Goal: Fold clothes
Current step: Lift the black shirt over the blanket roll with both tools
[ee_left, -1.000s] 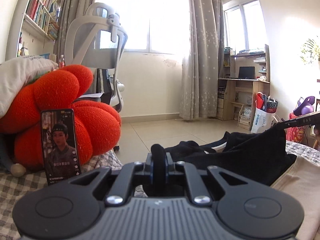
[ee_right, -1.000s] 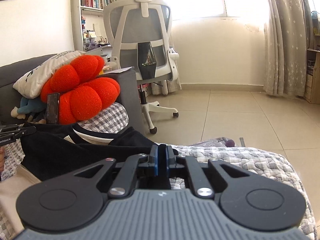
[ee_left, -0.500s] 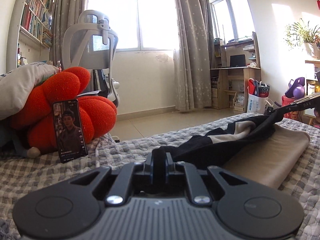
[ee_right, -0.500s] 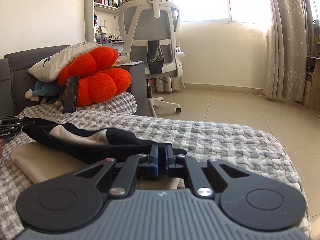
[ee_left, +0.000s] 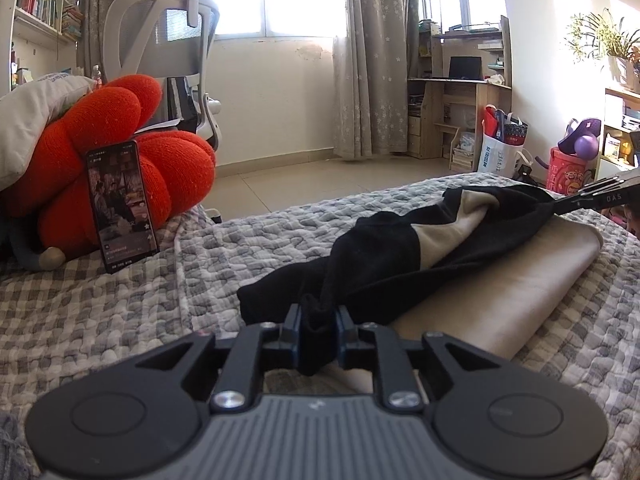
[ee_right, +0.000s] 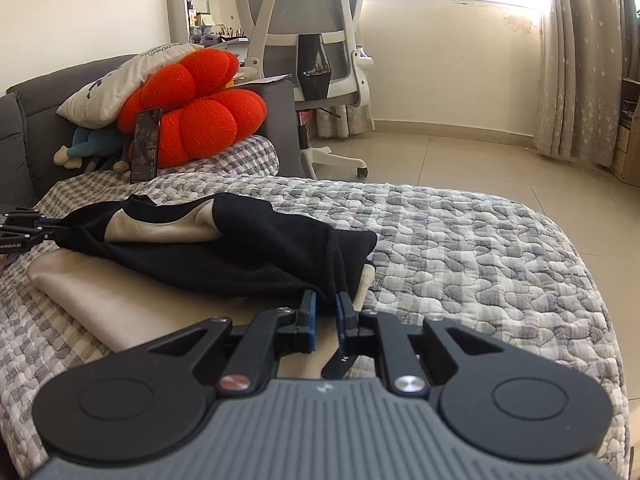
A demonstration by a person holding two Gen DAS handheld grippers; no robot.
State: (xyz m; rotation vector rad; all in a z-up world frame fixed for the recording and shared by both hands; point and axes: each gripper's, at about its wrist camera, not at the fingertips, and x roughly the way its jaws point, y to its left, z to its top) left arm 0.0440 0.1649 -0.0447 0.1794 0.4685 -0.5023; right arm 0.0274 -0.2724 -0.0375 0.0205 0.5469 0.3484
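A: Starting at my left tongs (ee_left: 319, 326): the jaws are opening, and a bunched corner of the black garment (ee_left: 400, 256) still sits between the pads, filling the gap and touching both.

B: And the right side?

A: My right tongs (ee_right: 326, 312) are opening as well. The other end of the garment comes down to the fingertips; I see daylight between the blue pads (ee_right: 310, 320) lower down, so the cloth is between them at the tips but no longer squeezed.

B: Where does the garment lie?

A: It is stretched between the two tongs, draped along the far edge of a folded beige piece (ee_right: 120, 300) that rests flat on the grey quilted bedcover (ee_right: 460, 240). Its pale lining shows at the neck opening.

B: What is around it?

A: Further off, a phone (ee_left: 121, 206) stands upright against a red knotted cushion (ee_left: 132, 140), with a white pillow (ee_right: 116, 88) on top of that. Beyond the bed stands a white office chair (ee_right: 308, 32) on the tiled floor.
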